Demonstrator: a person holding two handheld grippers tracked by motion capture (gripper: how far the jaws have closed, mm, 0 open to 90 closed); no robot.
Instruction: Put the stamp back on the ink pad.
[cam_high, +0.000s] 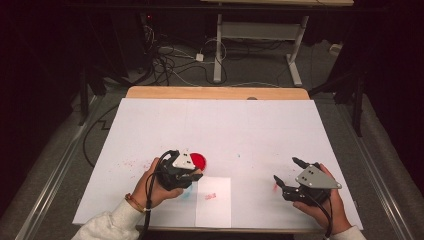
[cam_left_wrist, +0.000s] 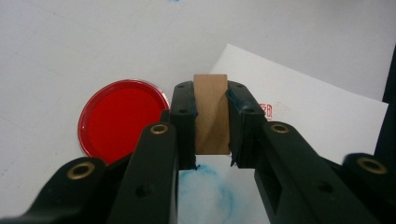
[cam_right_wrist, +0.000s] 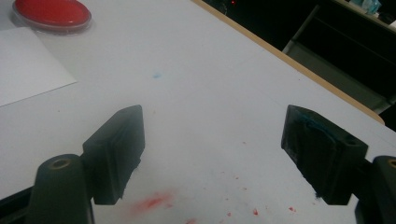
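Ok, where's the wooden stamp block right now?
In the left gripper view the wooden stamp block is clamped upright between the left gripper's fingers, above the table, with the red ink pad to its left and the white paper sheet to its right.

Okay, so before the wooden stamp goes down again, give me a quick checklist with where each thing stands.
1. Grip: left gripper shut on the wooden stamp, jaws on both sides: ok.
2. Stamp upright between the jaws: ok.
3. Red ink pad open, beside the stamp: ok.
4. White paper flat, with one red mark and bare space around it: ok.
5. Right gripper open, holding nothing, away from the paper: ok.
6. Ink on the stamp's face: cannot tell.
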